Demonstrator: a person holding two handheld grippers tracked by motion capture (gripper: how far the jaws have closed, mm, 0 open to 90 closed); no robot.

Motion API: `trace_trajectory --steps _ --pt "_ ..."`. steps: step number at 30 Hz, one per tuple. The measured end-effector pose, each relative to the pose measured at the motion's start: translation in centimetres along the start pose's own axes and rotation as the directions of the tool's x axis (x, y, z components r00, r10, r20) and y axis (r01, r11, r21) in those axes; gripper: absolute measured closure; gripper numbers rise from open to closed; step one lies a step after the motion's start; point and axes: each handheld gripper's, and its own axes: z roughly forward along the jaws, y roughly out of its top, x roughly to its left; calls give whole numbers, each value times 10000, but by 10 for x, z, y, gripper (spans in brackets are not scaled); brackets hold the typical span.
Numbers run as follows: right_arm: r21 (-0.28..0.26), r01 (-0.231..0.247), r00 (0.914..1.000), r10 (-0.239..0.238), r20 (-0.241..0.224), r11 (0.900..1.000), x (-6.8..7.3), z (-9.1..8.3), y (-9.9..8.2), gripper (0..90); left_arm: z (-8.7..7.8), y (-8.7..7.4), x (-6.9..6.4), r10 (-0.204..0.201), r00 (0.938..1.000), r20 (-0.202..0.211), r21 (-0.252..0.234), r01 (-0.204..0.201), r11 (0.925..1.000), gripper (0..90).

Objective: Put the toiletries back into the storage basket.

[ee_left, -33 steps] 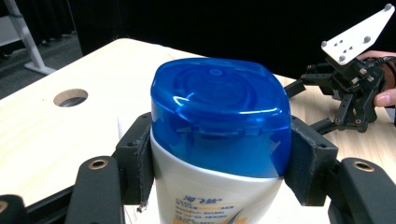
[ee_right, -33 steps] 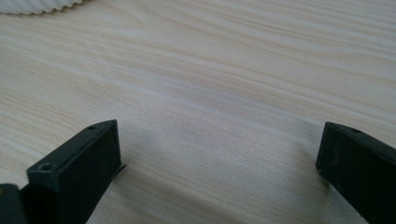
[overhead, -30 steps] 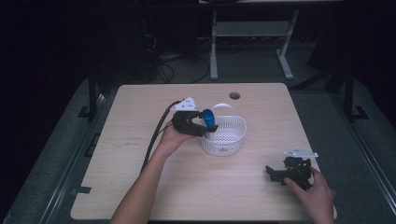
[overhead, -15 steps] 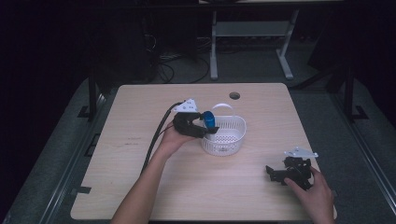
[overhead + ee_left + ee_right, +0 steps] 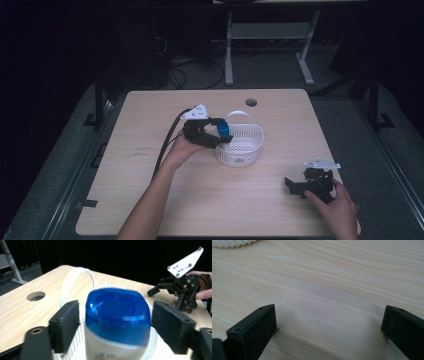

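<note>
Now: left gripper [image 5: 115, 322] just opened, pads clear of blue-capped white bottle [image 5: 116, 315] over white plastic basket [image 5: 241, 146]; right gripper [image 5: 329, 322] spread, empty, on wooden table [image 5: 337, 277].

Left gripper [image 5: 220, 134] jaws just opening, raised; right gripper [image 5: 295, 186] open, low.

Blue-capped bottle [image 5: 116, 315] over the white basket [image 5: 245, 150]

Upright, pale body, glossy blue cap, above the basket's near rim on the tabletop [image 5: 150, 200].
</note>
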Motion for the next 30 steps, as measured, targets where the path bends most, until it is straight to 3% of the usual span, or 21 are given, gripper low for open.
trace_trajectory --steps 3,17,30 --pt "1 -2 10000 2 3 10000 0 0 0 0 -2 0 -1 -9 9999 -131 182 12 9998 136" --pt "-2 3 10000 -3 -1 10000 0 0 0 0 -26 2 -3 -14 9963 -861 435 51 9990 133" --pt "2 -2 10000 2 -2 10000 0 0 0 0 -59 -8 -6 -134 9860 -1662 733 259 9970 134"
